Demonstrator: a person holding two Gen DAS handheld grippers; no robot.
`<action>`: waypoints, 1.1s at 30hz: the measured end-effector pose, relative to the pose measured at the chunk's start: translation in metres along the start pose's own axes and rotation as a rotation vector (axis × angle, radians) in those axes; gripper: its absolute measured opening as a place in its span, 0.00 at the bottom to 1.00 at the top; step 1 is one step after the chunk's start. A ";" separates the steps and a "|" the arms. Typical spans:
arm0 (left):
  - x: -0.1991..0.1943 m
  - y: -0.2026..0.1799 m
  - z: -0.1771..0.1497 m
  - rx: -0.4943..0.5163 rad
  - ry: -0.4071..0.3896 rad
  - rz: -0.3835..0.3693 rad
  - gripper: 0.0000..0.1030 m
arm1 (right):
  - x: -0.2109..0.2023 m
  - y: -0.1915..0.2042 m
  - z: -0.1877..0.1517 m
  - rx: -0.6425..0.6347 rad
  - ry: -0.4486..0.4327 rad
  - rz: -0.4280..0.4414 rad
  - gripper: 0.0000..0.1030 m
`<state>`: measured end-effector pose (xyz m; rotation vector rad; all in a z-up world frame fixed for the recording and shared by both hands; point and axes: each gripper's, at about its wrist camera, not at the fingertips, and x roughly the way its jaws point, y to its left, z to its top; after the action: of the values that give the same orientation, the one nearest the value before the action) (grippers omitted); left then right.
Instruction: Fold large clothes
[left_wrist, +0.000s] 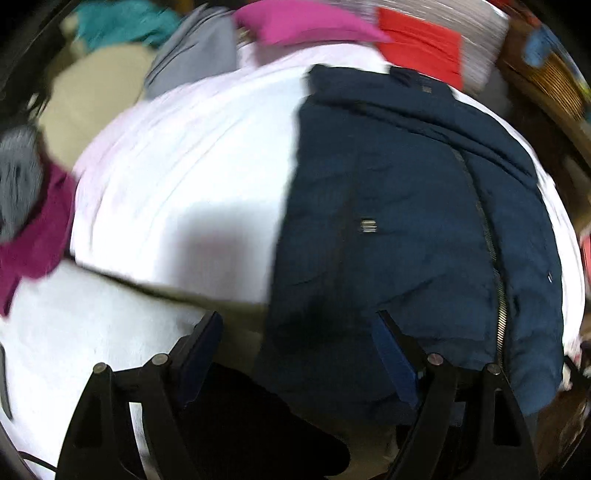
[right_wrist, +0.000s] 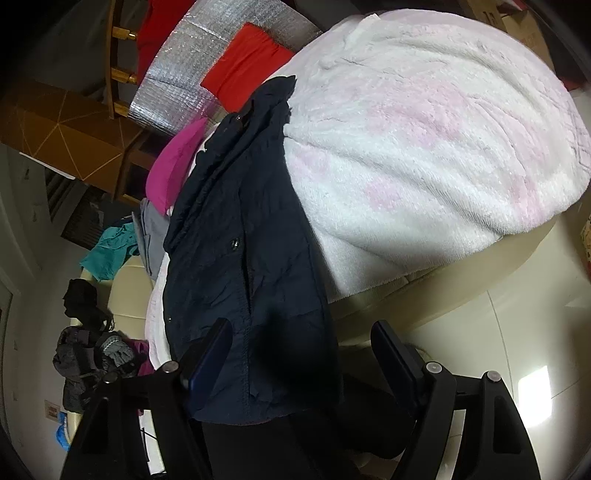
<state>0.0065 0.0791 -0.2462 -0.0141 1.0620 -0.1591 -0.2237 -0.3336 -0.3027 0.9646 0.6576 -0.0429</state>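
Navy jacket (left_wrist: 406, 221) flat on white-pink fleece blanket (left_wrist: 184, 177), both grippers wide, holding nothing.

Left gripper (left_wrist: 299, 325) above the jacket's near hem, fingers spread, nothing between the pads; view is motion-blurred. Right gripper (right_wrist: 303, 332) fingers also apart, hem edge of the jacket (right_wrist: 236, 258) hangs between them, no pad contact visible. Zipper (left_wrist: 491, 240) runs down the jacket front. Magenta garment (left_wrist: 306, 22), red cloth (left_wrist: 421, 44), teal garment (left_wrist: 122, 22) piled beyond the blanket.

navy jacket (right_wrist: 236, 266) looks like thin matt crinkly fabric with a metal zip and shiny snaps. blanket (right_wrist: 424, 155) under it is fluffy white-pink fleece. at 11 o'clock there's a quilted shiny foil mat (right_wrist: 173, 103).
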 end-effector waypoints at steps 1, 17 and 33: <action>0.002 0.006 0.000 -0.015 0.005 -0.011 0.80 | 0.000 -0.001 0.000 0.009 0.002 0.005 0.78; 0.066 0.051 -0.009 -0.222 0.196 -0.304 0.80 | 0.026 -0.021 -0.005 0.177 0.033 0.132 0.78; 0.105 0.068 -0.021 -0.331 0.266 -0.394 0.77 | 0.068 -0.027 -0.008 0.276 0.104 0.242 0.78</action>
<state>0.0466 0.1332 -0.3530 -0.5149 1.3337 -0.3462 -0.1809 -0.3260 -0.3622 1.3148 0.6363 0.1342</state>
